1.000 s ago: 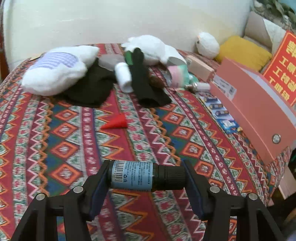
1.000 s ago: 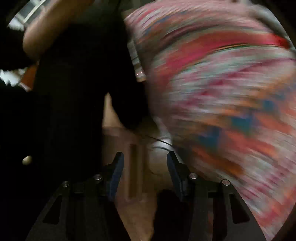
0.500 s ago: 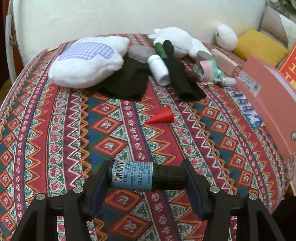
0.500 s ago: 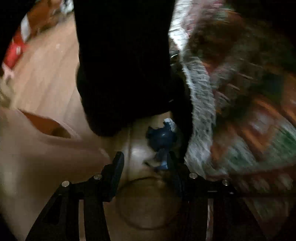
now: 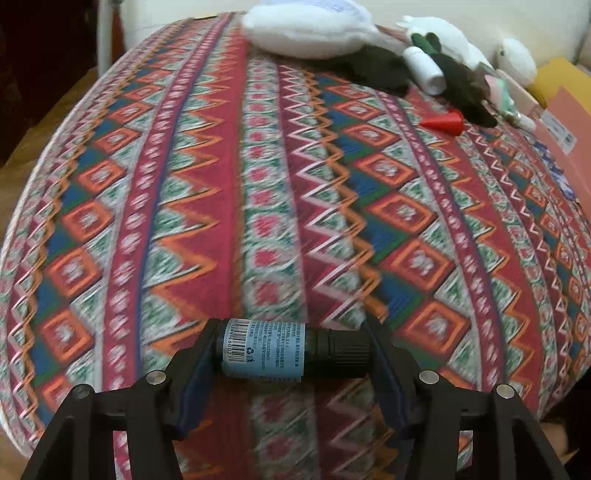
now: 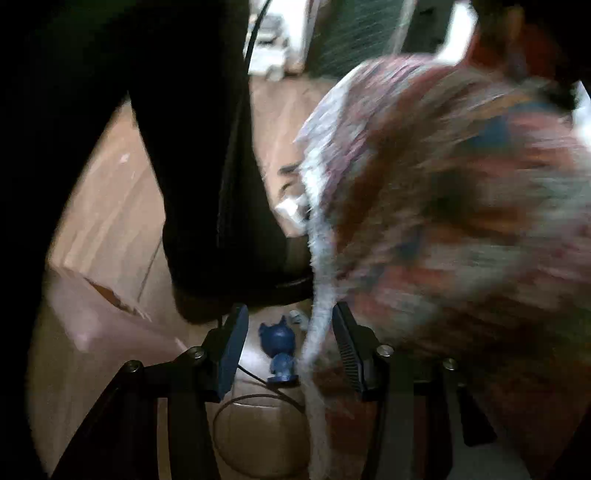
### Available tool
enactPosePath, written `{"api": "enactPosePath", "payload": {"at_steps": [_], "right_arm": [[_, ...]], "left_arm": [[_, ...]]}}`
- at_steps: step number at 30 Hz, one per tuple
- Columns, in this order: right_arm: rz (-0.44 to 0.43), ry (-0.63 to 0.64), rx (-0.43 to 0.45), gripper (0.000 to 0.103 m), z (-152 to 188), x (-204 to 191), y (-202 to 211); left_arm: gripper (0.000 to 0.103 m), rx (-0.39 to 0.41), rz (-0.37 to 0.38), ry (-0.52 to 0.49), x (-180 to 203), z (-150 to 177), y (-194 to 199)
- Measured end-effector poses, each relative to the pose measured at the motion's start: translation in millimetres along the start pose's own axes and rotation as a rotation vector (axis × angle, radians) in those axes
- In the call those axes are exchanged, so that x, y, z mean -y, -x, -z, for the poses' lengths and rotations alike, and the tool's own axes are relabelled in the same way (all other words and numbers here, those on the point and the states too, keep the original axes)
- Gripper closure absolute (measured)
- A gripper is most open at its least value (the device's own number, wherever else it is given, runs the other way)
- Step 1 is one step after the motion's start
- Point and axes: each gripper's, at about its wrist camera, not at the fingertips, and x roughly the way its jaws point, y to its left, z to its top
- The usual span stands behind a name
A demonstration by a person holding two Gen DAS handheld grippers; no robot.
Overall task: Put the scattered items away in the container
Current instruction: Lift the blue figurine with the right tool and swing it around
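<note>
**A:** What is your left gripper [image 5: 293, 354] doing?

**B:** Your jaws are clenched end to end on a small bottle [image 5: 291, 353], held crosswise above the bed. It is a smooth cylinder with a pale blue printed label and barcode, and a ribbed black cap pressed against the right pad.

**A:** And under it?

**B:** A woven cover [image 5: 258, 206], flat and coarse, in bands of red, orange, green and blue with zigzags and diamonds; it is smeared by motion. Farther up on your right a glossy red cone [image 5: 445, 122] lies on its side. Behind it a black cloth [image 5: 380, 68] spreads out, with a long dark piece [image 5: 463, 86] across it and a white plastic bottle [image 5: 423, 70] lying between the two. At the far edge sit a soft white pillow [image 5: 306, 31] and fluffy white plush toys [image 5: 458, 37]. The pink box [image 5: 565, 122], matte cardboard with a white sticker, stands at the right edge, well apart from your bottle.

**A:** My right gripper [image 6: 290, 347]?

**B:** Its jaws are parted and hold nothing. Between them, lower down, a small dark blue figurine [image 6: 279, 345] with pointed ears lies on pale board, a thin cable [image 6: 258, 400] looping below it. The cover's fringed edge [image 6: 317, 288] hangs just right of it, badly blurred. A person's black trouser leg [image 6: 207, 166] fills the left, with wooden floor [image 6: 110, 206] beyond.
</note>
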Motion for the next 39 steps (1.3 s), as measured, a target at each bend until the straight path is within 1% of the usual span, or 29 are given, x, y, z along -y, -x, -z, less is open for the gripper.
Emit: {"api": "enactPosePath", "payload": {"at_steps": [3,5,7,8,9,10,11,13,14,15,17,20,24,26,30,33,37,38,39], "right_arm": [[-0.046,0.030,-0.158,0.055,10.9,-10.2,-71.6],[-0.027,0.052,-0.264,0.054,23.2,-14.5,-116.1],[0.005,0.050,-0.348,0.052,37.1,-13.9,-147.3],[0.020,0.035,-0.402,0.048,45.7,-10.2,-163.8],[0.013,0.012,-0.457,0.045,50.9,-5.6,-179.5],[-0.004,-0.007,-0.498,0.043,44.6,-2.0,-198.0],[-0.019,-0.007,-0.536,0.042,45.7,-1.1,-210.5],[-0.049,0.011,-0.612,0.045,57.9,-2.0,-227.6],[-0.069,-0.013,-0.622,0.063,60.2,1.3,-227.9],[-0.092,-0.050,-0.623,0.067,60.4,6.2,-226.0],[-0.125,-0.105,-0.614,0.067,60.0,13.3,-220.6],[-0.156,-0.159,-0.555,0.068,51.3,18.1,-184.4],[-0.163,-0.153,-0.467,0.068,30.3,18.6,-116.5],[-0.151,-0.157,-0.431,0.068,19.0,25.7,-90.4],[-0.098,-0.211,-0.333,0.068,-6.7,40.5,9.3],[-0.072,-0.313,-0.219,0.068,-21.2,56.5,99.1],[0.031,-0.438,-0.086,0.068,-51.3,68.3,190.8],[0.087,-0.480,-0.048,0.068,-50.7,73.1,219.4],[0.140,-0.512,-0.021,0.068,-47.7,75.7,239.1]], "left_arm": [[0.039,0.021,-0.002,0.016,-9.3,5.8,8.7],[0.039,0.037,-0.003,0.021,-13.5,7.9,14.8],[0.039,0.048,0.000,0.021,-17.2,8.1,18.4],[0.039,0.052,0.003,0.022,-19.4,7.9,19.3],[0.039,0.055,0.005,0.023,-21.9,7.7,19.9],[0.039,0.053,0.008,0.027,-25.5,7.3,19.1],[0.039,0.051,0.009,0.031,-28.0,7.3,18.0],[0.039,0.043,0.008,0.039,-33.1,7.8,14.8],[0.039,0.040,0.006,0.043,-35.5,8.4,13.9],[0.039,0.039,0.005,0.048,-38.9,8.9,13.3],[0.039,0.040,0.002,0.059,-44.8,9.1,13.7],[0.039,0.057,-0.001,0.076,-52.0,7.6,19.2],[0.039,0.092,-0.001,0.083,-53.2,3.9,30.5],[0.039,0.108,0.001,0.082,-49.6,3.9,37.5],[0.039,0.136,-0.015,0.067,-40.1,3.5,50.6],[0.039,0.163,-0.040,0.045,-28.6,4.0,62.8],[0.039,0.220,-0.073,0.003,1.7,-7.3,81.6],[0.039,0.237,-0.080,-0.008,10.7,-10.9,86.4],[0.039,0.261,-0.081,-0.021,22.8,-15.6,91.9]]}}
